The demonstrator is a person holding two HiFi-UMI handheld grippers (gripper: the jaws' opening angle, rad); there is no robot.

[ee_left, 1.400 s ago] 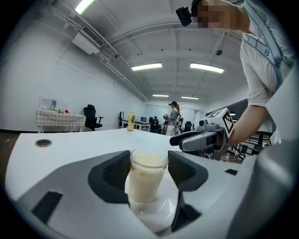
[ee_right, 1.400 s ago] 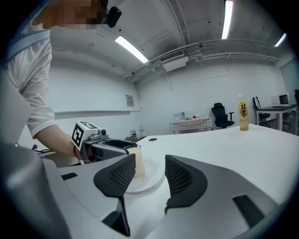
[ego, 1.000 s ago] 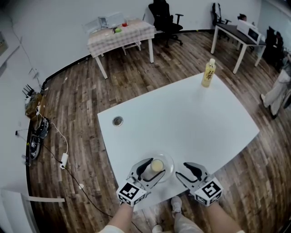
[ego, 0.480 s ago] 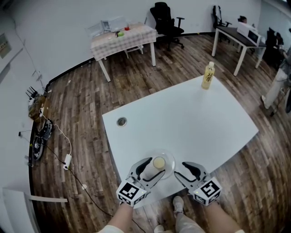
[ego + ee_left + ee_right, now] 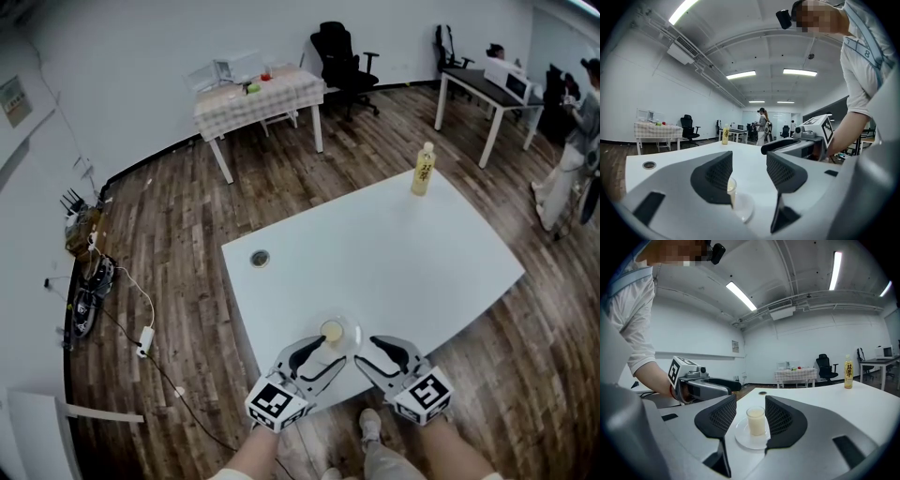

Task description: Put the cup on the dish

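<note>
A small clear cup (image 5: 331,330) of pale yellow drink stands upright on a clear round dish (image 5: 348,338) near the white table's front edge. My left gripper (image 5: 328,352) sits just behind the cup, apart from it. Its jaws are closing with nothing between them. In the left gripper view the cup (image 5: 731,187) and dish (image 5: 743,209) peek out from behind the left pad. My right gripper (image 5: 367,351) is open beside the dish. In the right gripper view the cup (image 5: 756,421) on the dish (image 5: 744,440) stands beyond the gripper's (image 5: 751,404) tips.
A yellow drink bottle (image 5: 423,170) stands at the table's far corner. A round cable hole (image 5: 260,258) is in the table's left side. The table's front edge (image 5: 281,370) lies under both grippers. A cloth-covered table (image 5: 258,94) and office chairs stand further back.
The left gripper has let go of the cup and drawn back toward me; the cup stays upright on the dish. The head view has pulled back.
</note>
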